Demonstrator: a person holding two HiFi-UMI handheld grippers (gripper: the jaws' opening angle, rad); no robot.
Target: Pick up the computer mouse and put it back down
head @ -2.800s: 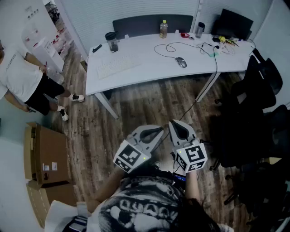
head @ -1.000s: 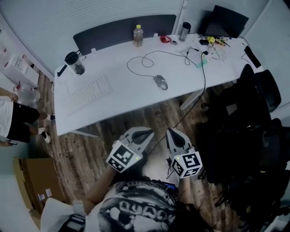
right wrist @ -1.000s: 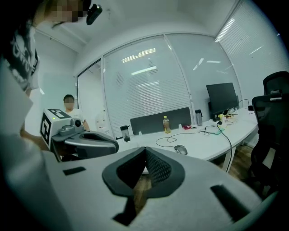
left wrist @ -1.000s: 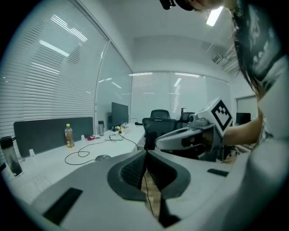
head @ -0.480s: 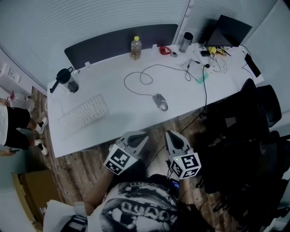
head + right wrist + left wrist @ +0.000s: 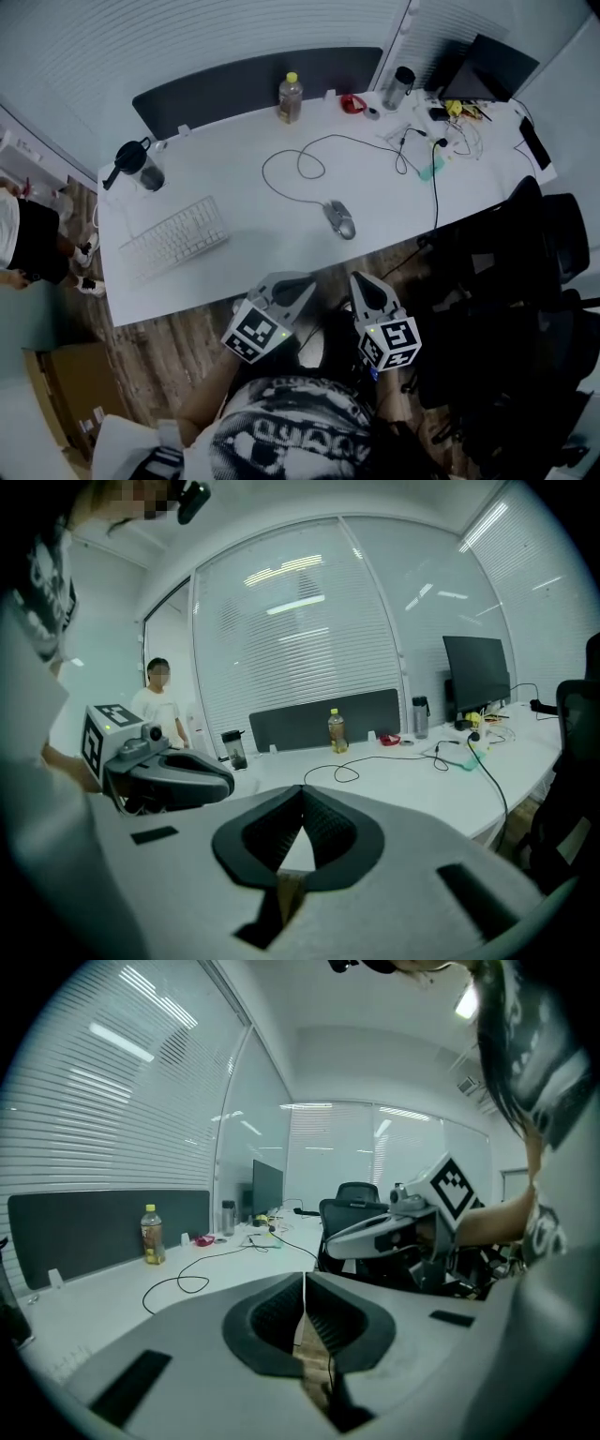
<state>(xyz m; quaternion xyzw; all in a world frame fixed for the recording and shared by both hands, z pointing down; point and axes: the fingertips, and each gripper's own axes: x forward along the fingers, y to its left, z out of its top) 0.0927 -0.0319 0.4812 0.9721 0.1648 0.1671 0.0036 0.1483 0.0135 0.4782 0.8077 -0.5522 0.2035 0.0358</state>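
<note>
Both claws, left gripper (image 6: pixel 300 283) and right gripper (image 6: pixel 362 284), are closed and empty short of the desk (image 6: pixel 253 244), so reaching the computer mouse (image 6: pixel 340 219) near its front edge (cable (image 6: pixel 302 165) looped behind) unopened risks shoving it off.

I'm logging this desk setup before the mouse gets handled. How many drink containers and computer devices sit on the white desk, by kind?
drink containers: 3 (yellow-capped bottle, dark lidded cup, tumbler)
keyboard: 1
computer mouse: 1
monitor: 1
Total: 6
</note>
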